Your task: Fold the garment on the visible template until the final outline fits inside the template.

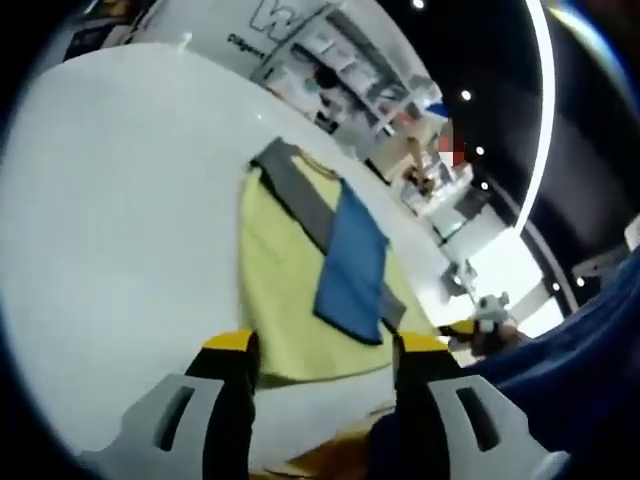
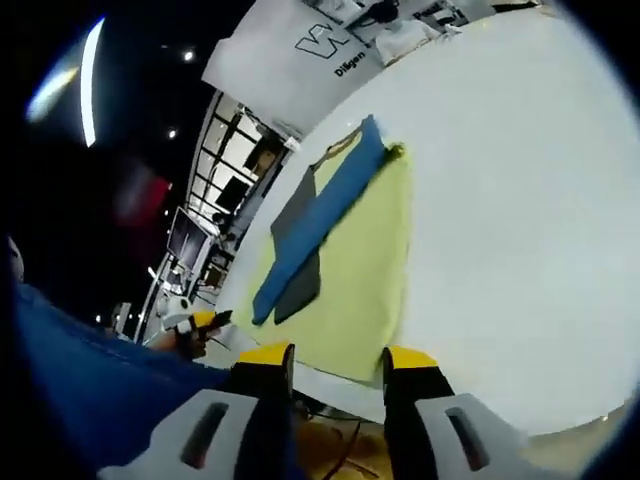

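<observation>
On the white worktop (image 1: 110, 200), frame centre, a yellow template (image 1: 275, 290) carries a folded blue garment (image 1: 352, 265) over a grey strip (image 1: 300, 195). Left claw (image 1: 320, 350) and right claw (image 2: 335, 360) both gape wide, holding nothing, bottom centre.

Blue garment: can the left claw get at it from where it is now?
Probably yes. The left claw stands open at the table's near edge, with only the yellow template between it and the blue garment.
</observation>
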{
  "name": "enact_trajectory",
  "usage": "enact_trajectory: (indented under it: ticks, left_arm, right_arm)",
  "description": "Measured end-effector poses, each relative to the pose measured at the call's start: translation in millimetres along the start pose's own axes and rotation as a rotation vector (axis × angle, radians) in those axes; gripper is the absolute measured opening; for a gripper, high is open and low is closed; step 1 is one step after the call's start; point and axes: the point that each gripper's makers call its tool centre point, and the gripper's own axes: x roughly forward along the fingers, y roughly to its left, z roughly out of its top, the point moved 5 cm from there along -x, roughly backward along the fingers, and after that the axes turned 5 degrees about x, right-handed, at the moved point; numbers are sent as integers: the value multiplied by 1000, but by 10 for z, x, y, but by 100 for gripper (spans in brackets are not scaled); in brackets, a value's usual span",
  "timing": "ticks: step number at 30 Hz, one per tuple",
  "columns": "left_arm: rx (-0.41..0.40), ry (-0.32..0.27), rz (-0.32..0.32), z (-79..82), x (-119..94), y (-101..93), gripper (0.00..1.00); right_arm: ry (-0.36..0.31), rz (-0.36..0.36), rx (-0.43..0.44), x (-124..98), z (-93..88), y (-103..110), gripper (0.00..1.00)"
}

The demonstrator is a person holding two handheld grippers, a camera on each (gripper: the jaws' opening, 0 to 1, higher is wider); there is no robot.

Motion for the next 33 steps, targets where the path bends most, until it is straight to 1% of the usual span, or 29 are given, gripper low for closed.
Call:
enact_trajectory:
  ticks: [1,3,6,8,9,10,11,13,16,20,22,25,26,30,32,33]
  left_arm:
    - [-12,-5,15,8,15,42,43]
    - [-27,-6,32,-10,25,60,35]
    - [-53,-11,39,-54,5,67,30]
    - [-58,-12,43,-76,-29,73,28]
    - [-57,-16,53,-92,-50,98,25]
    - [-55,-19,60,-103,-61,110,23]
    - [-65,-24,69,-103,-83,161,22]
    - [-83,-31,77,-116,-99,153,19]
    - [-85,-27,89,-128,-96,131,17]
    - [-71,-3,121,-131,-98,157,11]
    - [-72,0,133,-124,-97,203,8]
    - [-76,10,168,-143,-111,242,1]
    - [-67,13,173,-148,-111,247,1]
    - [-73,7,176,-165,-113,227,0]
    - [-75,4,178,-172,-117,225,0]
    - [-72,0,178,-184,-131,215,0]
  right_arm:
    - [2,-3,-10,33,3,10,28]
    - [5,-3,-10,67,0,22,26]
    - [11,8,-2,77,-17,28,26]
    - [20,-5,2,69,-51,-4,21]
    - [24,-30,18,59,-77,-40,17]
    - [18,-46,28,50,-89,-59,11]
    - [9,-51,33,48,-93,-72,8]
    - [-22,-59,64,52,-90,-95,5]
    - [-60,-52,103,65,-51,-123,5]
    - [-67,-60,118,75,-37,-119,2]
    - [-76,-65,134,93,-10,-130,0]
    - [-84,-71,146,88,-9,-131,0]
    - [-88,-75,146,85,-8,-127,0]
    - [-90,-72,146,73,-11,-105,0]
    - [-93,-63,156,68,-12,-98,0]
    - [-104,-49,177,57,-11,-87,0]
